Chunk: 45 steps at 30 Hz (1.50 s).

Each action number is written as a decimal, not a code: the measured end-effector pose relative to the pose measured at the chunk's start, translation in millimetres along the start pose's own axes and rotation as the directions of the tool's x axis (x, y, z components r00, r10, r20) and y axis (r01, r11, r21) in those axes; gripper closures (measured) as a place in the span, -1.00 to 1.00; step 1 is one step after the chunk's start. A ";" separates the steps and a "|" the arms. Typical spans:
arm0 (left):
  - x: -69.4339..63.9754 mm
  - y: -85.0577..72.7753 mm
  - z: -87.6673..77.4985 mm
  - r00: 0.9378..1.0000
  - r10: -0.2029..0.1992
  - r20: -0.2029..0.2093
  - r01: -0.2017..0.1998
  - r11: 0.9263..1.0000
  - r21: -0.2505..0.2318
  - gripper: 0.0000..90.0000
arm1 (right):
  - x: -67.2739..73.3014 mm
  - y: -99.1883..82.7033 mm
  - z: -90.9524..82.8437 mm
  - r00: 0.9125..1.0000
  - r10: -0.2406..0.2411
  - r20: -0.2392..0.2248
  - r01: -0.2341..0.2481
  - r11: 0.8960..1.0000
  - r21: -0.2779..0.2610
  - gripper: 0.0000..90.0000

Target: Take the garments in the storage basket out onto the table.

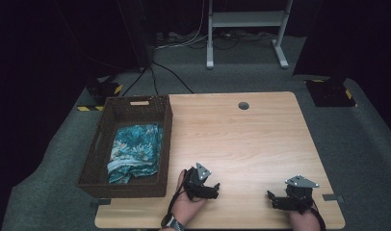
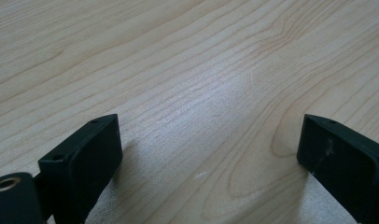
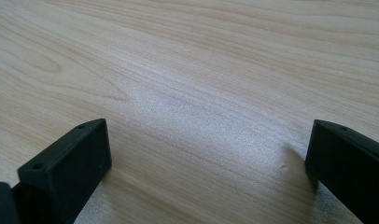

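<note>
While both grippers rest low at the bottom of the high view, the thing nearest them is the folded teal patterned cloth (image 1: 136, 151), which lies inside the dark wicker basket (image 1: 103, 126) at the left of the frame, toward the basket's right wall and near end. Nothing touches the cloth; it sits well apart from either tool.

Just right of the basket's near corner, the left gripper (image 1: 209, 187) lies in an upturned hand (image 1: 186, 202) at lower centre, its grey three-cornered plate on top. Its own view shows its jaws spread wide, one at each lower corner of the frame, with bare pale wood between them and nothing gripped.

Farther right, at the lower right of the high view, the right gripper (image 1: 276, 199) sits close to the table's near edge. Its own view likewise shows its jaws standing far apart over bare wood grain, holding nothing.

Both tools rest on the light wooden table (image 1: 241, 134), which has a small round grommet hole (image 1: 243, 105) near its far edge.
</note>
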State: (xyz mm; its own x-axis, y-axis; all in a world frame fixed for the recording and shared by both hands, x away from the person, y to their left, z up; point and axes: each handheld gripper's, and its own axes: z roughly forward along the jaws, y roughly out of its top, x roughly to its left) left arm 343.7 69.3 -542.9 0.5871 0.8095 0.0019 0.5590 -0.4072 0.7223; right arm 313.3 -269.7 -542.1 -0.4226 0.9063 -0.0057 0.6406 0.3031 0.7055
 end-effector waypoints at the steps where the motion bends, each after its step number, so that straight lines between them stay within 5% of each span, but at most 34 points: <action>1: 0.0 0.0 0.0 1.000 0.000 0.000 0.000 1.000 0.000 -0.85 | 0.0 0.0 0.0 1.000 0.000 0.000 0.000 1.000 0.000 -1.00; 45: -2.0 12.2 4.5 0.999 0.040 0.037 -0.042 0.997 0.062 -1.00 | 0.1 -0.9 -1.6 1.000 0.020 0.020 -0.020 1.000 0.005 -1.00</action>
State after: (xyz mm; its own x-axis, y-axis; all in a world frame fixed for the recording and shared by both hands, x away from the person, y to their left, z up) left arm 352.0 60.8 -537.2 0.6301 0.7765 0.0049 0.5691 -0.4660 0.6774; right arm 311.7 -270.3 -541.5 -0.3969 0.9178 -0.0058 0.6521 0.2864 0.7020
